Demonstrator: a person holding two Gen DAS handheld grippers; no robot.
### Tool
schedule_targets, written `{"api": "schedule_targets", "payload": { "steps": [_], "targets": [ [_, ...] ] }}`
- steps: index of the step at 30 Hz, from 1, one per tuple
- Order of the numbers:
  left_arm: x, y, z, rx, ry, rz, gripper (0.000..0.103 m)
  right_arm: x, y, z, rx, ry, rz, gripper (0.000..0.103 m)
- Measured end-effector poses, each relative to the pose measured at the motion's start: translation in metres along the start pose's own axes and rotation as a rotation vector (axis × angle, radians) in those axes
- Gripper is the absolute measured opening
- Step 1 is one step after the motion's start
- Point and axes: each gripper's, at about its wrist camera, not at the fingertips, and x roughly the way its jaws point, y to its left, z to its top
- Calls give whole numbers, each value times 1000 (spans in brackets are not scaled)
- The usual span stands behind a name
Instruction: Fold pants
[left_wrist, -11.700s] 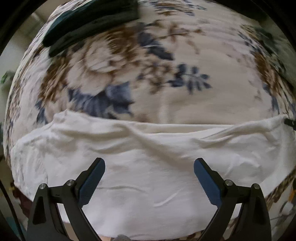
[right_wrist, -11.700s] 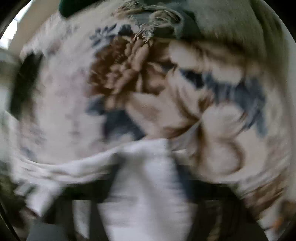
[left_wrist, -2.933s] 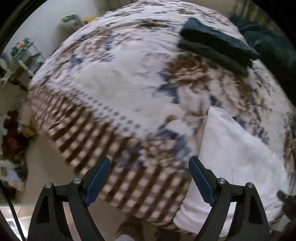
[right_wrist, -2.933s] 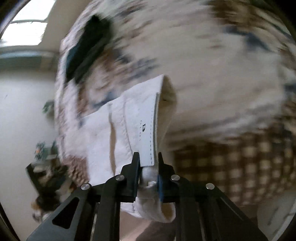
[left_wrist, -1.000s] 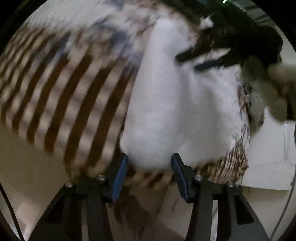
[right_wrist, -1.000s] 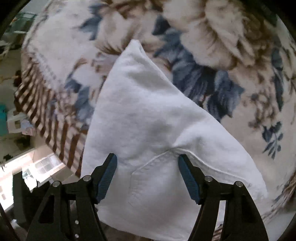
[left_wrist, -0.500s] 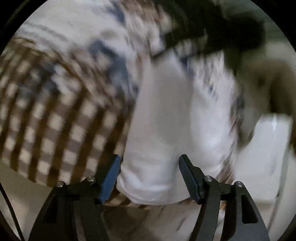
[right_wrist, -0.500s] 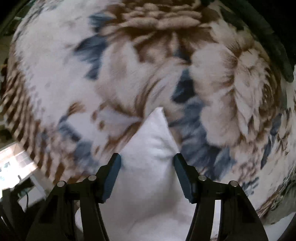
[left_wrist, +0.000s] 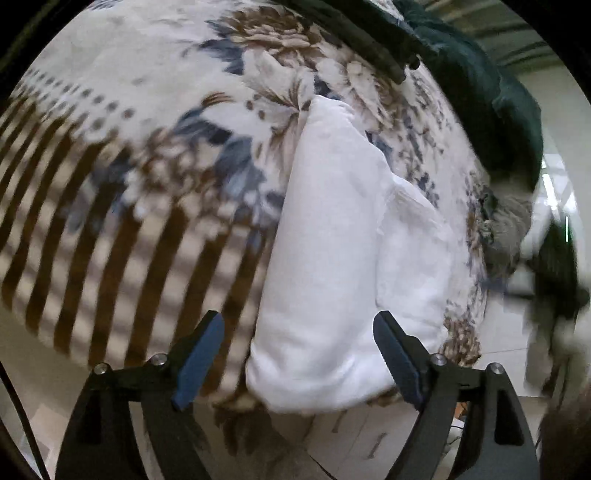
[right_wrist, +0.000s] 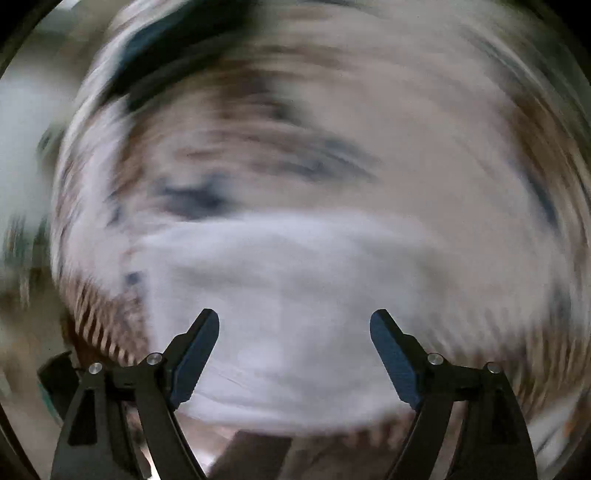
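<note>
The white pants (left_wrist: 332, 258) lie folded into a long narrow stack on the floral blanket (left_wrist: 155, 110), their near end at the bed's edge. My left gripper (left_wrist: 295, 343) is open and empty, its fingers on either side of the near end of the stack, just short of it. In the right wrist view the picture is heavily blurred; the white pants (right_wrist: 295, 314) spread across the lower middle, and my right gripper (right_wrist: 295, 339) is open and empty above them.
A pile of dark folded clothes (left_wrist: 369, 26) and a dark green blanket (left_wrist: 491, 96) lie at the far side of the bed. The blanket's brown-striped border (left_wrist: 110, 240) hangs over the near edge. Pale floor (left_wrist: 369, 435) shows below.
My left gripper has opened wider and drawn back a little from the stack's end. My right gripper has swung fast, so its view is smeared, and the pants now fill more of it.
</note>
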Motion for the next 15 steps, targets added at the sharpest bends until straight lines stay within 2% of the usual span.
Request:
{"api": "schedule_targets", "payload": {
  "steps": [3,4,5,6,7,8,9,10,14,15],
  "targets": [
    [23,-7,14,21,31,12,82,27,-90,-51,305,59,97,86],
    [31,-11,17,37,49,18,82,43,-96,-65,350,73,134,86],
    [35,-13,17,49,61,23,82,61,-105,-79,399,96,202,82],
    [41,-18,17,66,73,32,82,77,-106,-93,424,101,254,72],
    [43,-21,17,76,81,42,82,88,-105,-98,438,82,341,39],
    [49,-25,17,91,94,63,82,92,-101,-101,433,57,331,27],
    [49,-24,15,103,104,71,82,91,-98,-105,429,28,299,25],
    [51,-26,14,112,111,79,82,89,-93,-109,428,-6,283,18],
    [55,-31,14,149,134,88,82,43,-83,-138,436,-147,246,15],
    [57,-34,15,162,138,94,82,34,-83,-143,424,-151,229,15]
  ]
}}
